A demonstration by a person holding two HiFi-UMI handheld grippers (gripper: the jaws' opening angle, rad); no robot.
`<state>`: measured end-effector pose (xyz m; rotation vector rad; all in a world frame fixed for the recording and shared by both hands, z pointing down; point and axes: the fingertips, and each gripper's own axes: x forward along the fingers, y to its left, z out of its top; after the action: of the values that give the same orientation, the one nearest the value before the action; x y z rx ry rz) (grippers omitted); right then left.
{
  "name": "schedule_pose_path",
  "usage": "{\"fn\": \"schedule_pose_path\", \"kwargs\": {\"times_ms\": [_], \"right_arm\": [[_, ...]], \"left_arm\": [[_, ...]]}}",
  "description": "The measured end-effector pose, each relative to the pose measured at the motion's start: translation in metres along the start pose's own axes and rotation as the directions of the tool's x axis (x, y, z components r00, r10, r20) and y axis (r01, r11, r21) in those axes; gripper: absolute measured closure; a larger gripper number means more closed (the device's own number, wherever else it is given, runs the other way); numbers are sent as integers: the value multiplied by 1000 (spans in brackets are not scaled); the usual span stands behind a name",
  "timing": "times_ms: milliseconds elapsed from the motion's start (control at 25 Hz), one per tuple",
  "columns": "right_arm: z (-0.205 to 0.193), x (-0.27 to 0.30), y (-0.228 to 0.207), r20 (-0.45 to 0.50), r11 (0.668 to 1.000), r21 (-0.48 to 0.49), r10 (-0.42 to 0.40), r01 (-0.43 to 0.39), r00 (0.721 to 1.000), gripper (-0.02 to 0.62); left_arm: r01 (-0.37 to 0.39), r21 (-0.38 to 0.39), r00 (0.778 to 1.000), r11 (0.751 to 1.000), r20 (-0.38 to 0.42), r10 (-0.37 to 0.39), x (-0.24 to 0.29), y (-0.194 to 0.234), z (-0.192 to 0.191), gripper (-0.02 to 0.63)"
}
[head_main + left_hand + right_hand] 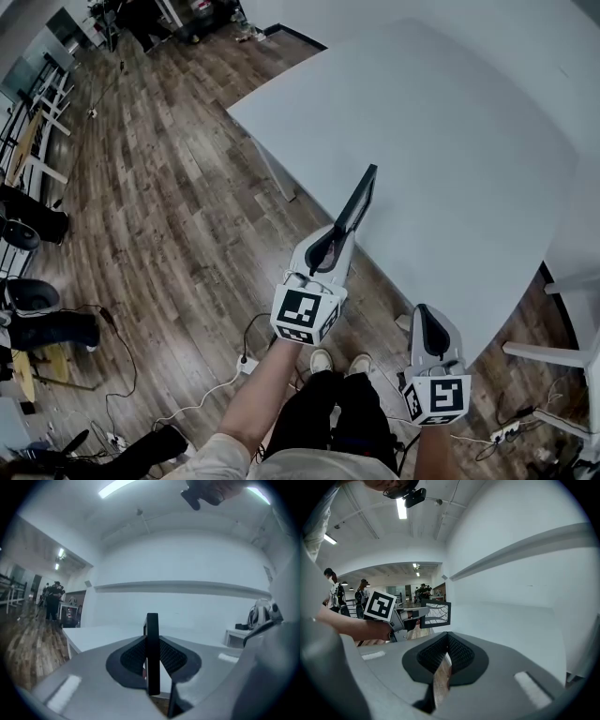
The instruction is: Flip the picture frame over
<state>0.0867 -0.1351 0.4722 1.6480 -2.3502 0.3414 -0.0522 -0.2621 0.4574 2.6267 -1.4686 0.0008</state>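
1. Left hand-held gripper (330,251): jaws clamped on one edge of the picture frame (359,199).
2. Picture frame: clear of the white surface (450,141), held edge-up in the air over its near border.
3. Right hand-held gripper (427,323): jaws closed together, empty, held low beside the surface.
4. Progress, as judged: the frame is raised and about half turned. Setting it down on its other face is not yet done.
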Motion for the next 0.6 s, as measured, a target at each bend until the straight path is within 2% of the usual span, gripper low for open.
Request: {"fn": "schedule_pose_path", "kwargs": {"times_ms": [160,280,440,600], "right_arm": [[-2,0,-2,-2,1000,6,-5,5,1000,571],[-3,-1,-4,-3,1000,7,-7,7,1000,571],[-5,-6,-7,-5,1000,11,-13,13,1000,571],[-8,-9,-10,-5,1000,14,-17,17,1000,571]], "left_arm": [[9,182,1000,983,-25,-4,2,-7,0,534],[33,318,998,948,-58,-16,5,-14,-3,534],[90,460,993,884,-115,-41,8,-27,-12,534],[150,604,983,783,-172,-56,12,-37,-25,534]]}}
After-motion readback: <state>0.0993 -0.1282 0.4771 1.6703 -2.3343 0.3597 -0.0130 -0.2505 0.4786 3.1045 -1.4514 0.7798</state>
